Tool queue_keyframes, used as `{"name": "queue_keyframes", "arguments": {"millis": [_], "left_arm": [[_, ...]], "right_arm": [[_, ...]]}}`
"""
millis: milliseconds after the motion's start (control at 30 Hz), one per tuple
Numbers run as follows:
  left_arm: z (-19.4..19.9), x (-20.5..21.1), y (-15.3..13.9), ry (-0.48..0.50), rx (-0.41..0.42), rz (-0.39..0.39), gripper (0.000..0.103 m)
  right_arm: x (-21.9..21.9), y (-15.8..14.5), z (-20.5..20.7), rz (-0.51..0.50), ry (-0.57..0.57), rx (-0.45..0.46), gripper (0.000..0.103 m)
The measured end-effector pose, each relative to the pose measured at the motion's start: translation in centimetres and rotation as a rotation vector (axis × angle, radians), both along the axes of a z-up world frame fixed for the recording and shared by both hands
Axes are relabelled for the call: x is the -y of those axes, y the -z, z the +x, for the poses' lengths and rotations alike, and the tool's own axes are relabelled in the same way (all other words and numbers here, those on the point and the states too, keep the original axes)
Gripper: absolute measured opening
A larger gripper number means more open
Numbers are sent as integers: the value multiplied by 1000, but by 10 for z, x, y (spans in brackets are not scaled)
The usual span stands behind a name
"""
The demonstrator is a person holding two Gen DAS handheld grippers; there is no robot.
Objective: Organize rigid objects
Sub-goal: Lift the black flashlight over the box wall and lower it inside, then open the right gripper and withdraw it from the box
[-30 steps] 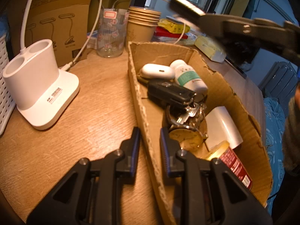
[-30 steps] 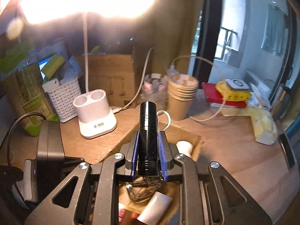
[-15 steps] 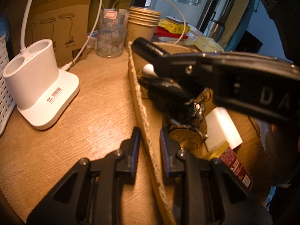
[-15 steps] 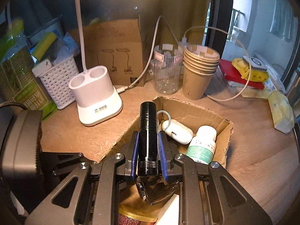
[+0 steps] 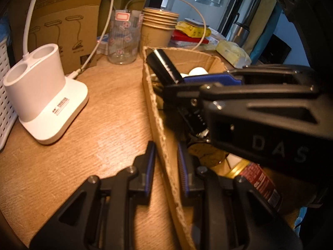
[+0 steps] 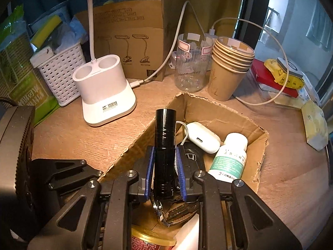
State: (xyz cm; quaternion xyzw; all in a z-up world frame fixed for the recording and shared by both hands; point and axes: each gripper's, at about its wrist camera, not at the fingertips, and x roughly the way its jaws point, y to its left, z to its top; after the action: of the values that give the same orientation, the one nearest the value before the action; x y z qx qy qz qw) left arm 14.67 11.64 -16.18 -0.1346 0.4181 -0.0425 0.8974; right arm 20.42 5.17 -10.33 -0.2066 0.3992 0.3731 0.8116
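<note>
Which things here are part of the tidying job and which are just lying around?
In the job:
- black cylindrical flashlight, clamped in right tool
- brown cardboard box, wall pinched by left tool
- white earbud case
- white pill bottle

Lying about:
- white lamp base
- stacked paper cups
- clear plastic cup

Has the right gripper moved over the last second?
Yes. In the left wrist view the right gripper, shut on the flashlight, has come down from above the paper cups into the cardboard box.
</note>
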Motion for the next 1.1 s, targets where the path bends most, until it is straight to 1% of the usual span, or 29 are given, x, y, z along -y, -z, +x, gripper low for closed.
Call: {"name": "queue_keyframes", "arguments": {"millis": [167,267,333,400,500,900,1100], "left_arm": [[0,0,0,0,0,0,23],[0,1,0,0,0,0,23],[0,0,0,0,0,0,23],[0,1,0,0,0,0,23],[0,1,1,0,0,0,23],[0,1,1,0,0,1,23],[1,1,1,-1,0,3,23]], "right_arm": [[-5,6,0,-47,-4,-5,22],[-4,7,1,-43,-2,-13,24],[-3,7,2,-42,-2,-22,31],[-3,7,2,-40,0,-22,34],[-2,6,1,-40,1,-17,35],[19,-11,-9,67,28,6,40],[39,-18,-15,109,84,12,41]]}}
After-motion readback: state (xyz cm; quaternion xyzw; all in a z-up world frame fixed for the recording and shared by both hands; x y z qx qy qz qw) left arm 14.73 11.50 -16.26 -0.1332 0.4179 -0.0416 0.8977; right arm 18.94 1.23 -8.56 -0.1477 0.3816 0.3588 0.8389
